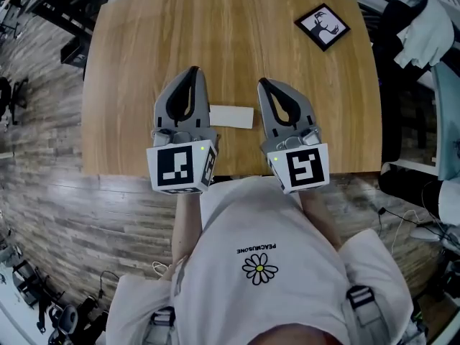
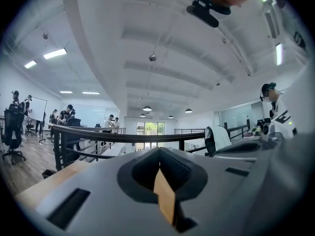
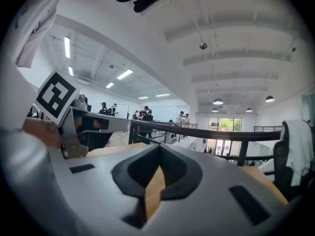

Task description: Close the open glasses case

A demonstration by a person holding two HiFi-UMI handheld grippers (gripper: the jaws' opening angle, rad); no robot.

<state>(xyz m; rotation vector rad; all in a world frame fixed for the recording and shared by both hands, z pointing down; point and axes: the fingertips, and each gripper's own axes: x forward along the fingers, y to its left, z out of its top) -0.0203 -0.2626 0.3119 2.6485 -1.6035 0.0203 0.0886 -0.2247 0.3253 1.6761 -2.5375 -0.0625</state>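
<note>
White shirt (image 1: 259,264): lowest in the head view, with a daisy print; it belongs to the person holding both tools over the near edge of the table (image 1: 144,63).
Left gripper (image 1: 192,71): held level at centre left of the head view, jaws clenched together with nothing between them; its own view looks out over the room, not down at the table.
Right gripper (image 1: 262,83): level at centre right, jaws likewise pressed together and empty.
Glasses case (image 1: 231,116): a white, flat oblong lying on the table between the two grippers, just beside the left one. From above the lid looks down, but whether it has latched cannot be told.
Framed deer picture (image 1: 322,26): upper right of the table, well apart from the work.
Step in hand: probably checking the closure, or drawing clear of it.
Doing it well: if the lid has not seated, tip one gripper downward and press its clenched jaws squarely on the lid's free long edge, with the other gripper steadying the case's end.
Risk: pushing off-centre would likely slide the light case across the smooth wood.
</note>
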